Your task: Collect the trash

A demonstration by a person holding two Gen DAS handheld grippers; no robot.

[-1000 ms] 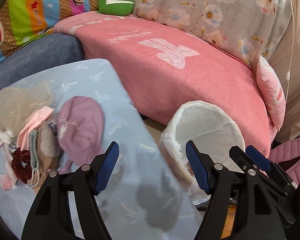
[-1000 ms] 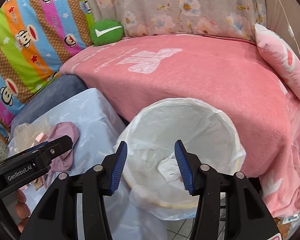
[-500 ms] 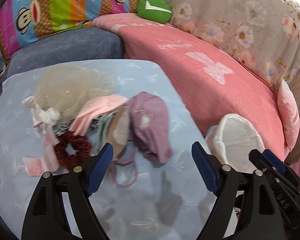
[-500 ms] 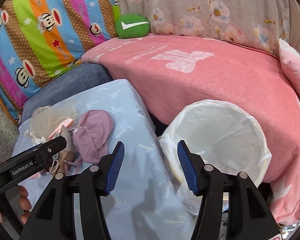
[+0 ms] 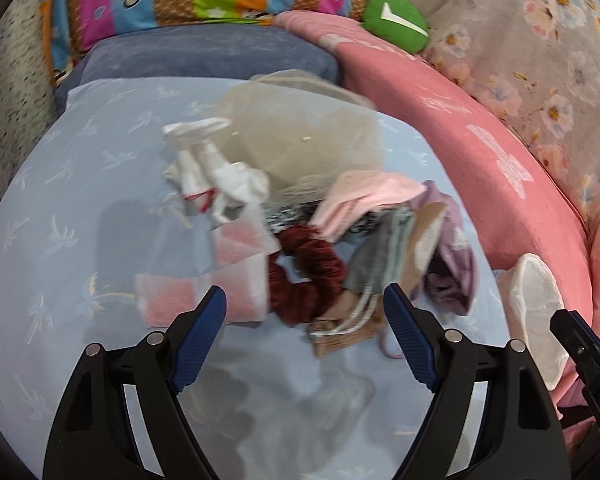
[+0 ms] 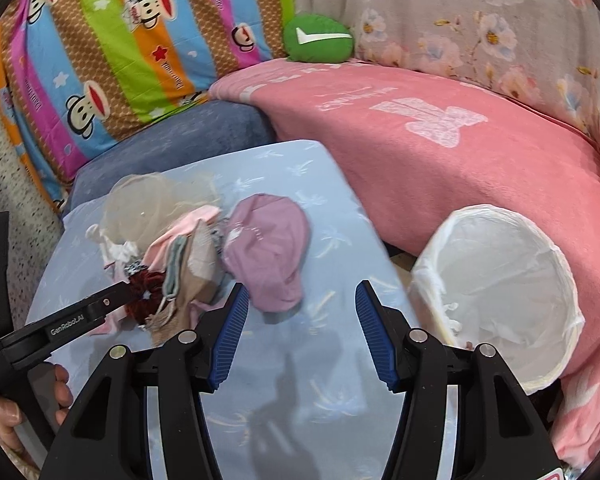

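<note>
Red scrunchie (image 5: 306,276) between open jaws.

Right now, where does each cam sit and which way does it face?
Left wrist: on the left gripper, tilted down at the clutter pile; its open fingers frame the red scrunchie.
Right wrist: on the right gripper, tilted down at the blue table and lined bin; open fingers, left gripper and hand show.
Shared: scrunchie, purple cap, bin, green cushion.

Both wrist views overlook pile (image 5: 312,240)
</note>
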